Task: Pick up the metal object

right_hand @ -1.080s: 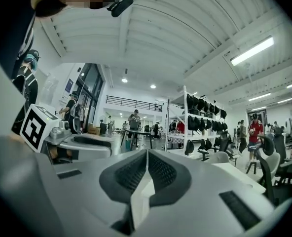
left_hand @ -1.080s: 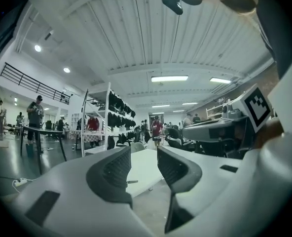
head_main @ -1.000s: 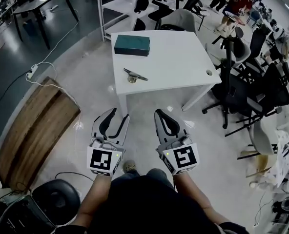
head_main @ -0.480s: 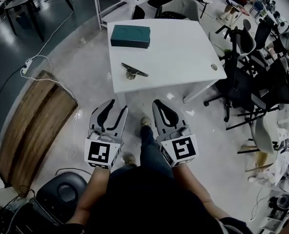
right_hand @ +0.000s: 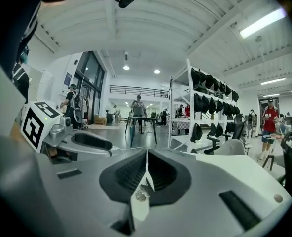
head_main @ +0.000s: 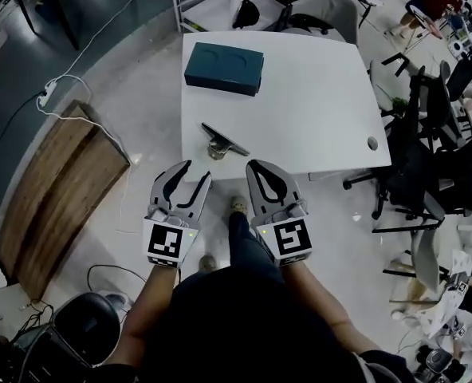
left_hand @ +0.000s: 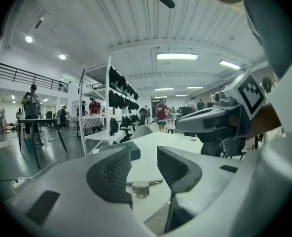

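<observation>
Since the metal object (head_main: pixel 222 140) lies on the white tabletop (head_main: pixel 316 94) just inside its near edge, toward the near left corner, I hold both tongs side by side short of that edge. They are over the floor, level, with their tips pointed at the piece. Nothing has been touched yet, and the object rests alone on the bare surface, a thin dark bar set askew on a small rounded base.

My left gripper (head_main: pixel 194 174) has its jaws moderately apart with nothing between them. In the left gripper view the object sits squarely in that gap, farther ahead on the table. I take this as the hand lined up for the grasp: opened enough for a slim part, not so wide that it would straddle the whole thing loosely. My right gripper (head_main: pixel 260 167) has its jaws brought together at the tips and clasps nothing. In the right gripper view the object shows only through the narrow slit between the pads. I judge this hand to be standing by, perhaps to steady the piece.

The teal box (head_main: pixel 224 68) lies near the far left corner, well apart from the object, so it should not hinder the reach.

The piece is low and thin on a smooth top, so I expect I must come in flat and close across the bar or its base. A jaw that nudges it first could slide it along the table, and it lies close to the near edge.
</observation>
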`<state>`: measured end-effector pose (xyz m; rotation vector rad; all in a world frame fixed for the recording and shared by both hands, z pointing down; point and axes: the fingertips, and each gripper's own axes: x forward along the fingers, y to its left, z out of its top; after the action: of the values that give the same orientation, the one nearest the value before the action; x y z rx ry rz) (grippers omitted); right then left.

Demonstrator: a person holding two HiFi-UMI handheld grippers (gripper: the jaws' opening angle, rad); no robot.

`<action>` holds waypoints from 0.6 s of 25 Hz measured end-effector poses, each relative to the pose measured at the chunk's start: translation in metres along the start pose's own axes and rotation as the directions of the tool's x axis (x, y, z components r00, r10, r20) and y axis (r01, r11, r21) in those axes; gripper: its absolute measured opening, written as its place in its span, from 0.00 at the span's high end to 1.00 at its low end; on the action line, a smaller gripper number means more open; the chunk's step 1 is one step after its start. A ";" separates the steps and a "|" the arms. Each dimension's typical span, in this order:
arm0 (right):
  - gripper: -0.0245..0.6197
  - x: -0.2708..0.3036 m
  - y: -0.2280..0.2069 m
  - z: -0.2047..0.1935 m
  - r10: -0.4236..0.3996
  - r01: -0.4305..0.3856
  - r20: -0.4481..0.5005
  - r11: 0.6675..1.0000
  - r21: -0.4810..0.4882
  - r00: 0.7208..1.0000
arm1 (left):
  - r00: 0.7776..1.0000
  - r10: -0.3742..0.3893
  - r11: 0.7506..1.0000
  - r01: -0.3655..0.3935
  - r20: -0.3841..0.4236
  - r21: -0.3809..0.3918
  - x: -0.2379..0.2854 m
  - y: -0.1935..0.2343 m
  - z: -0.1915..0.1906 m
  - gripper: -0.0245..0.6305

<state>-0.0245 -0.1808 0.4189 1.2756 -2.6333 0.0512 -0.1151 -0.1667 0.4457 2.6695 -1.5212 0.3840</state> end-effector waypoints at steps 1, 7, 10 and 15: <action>0.92 0.010 -0.009 -0.006 0.009 -0.009 -0.017 1.000 0.020 1.000 | 1.000 -0.003 1.000 0.003 -0.014 0.003 0.013 0.003 -0.005 0.74; 0.92 0.053 -0.045 -0.037 0.094 -0.089 -0.084 0.995 0.052 0.992 | 0.996 -0.021 0.999 0.023 -0.085 0.022 0.069 0.010 -0.031 0.74; 0.92 0.068 -0.051 -0.054 0.142 -0.135 -0.110 0.988 0.071 0.984 | 0.990 -0.019 1.000 0.022 -0.139 0.021 0.080 0.015 -0.046 0.74; 0.92 0.089 -0.073 -0.066 0.200 -0.192 -0.133 0.979 0.072 0.971 | 0.971 -0.023 0.999 0.033 -0.238 0.038 0.103 0.020 -0.064 0.74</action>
<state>-0.0094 -0.2865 0.4973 0.9849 -2.6429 0.2421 -0.0943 -0.2534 0.5299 2.5595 -1.4190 0.7120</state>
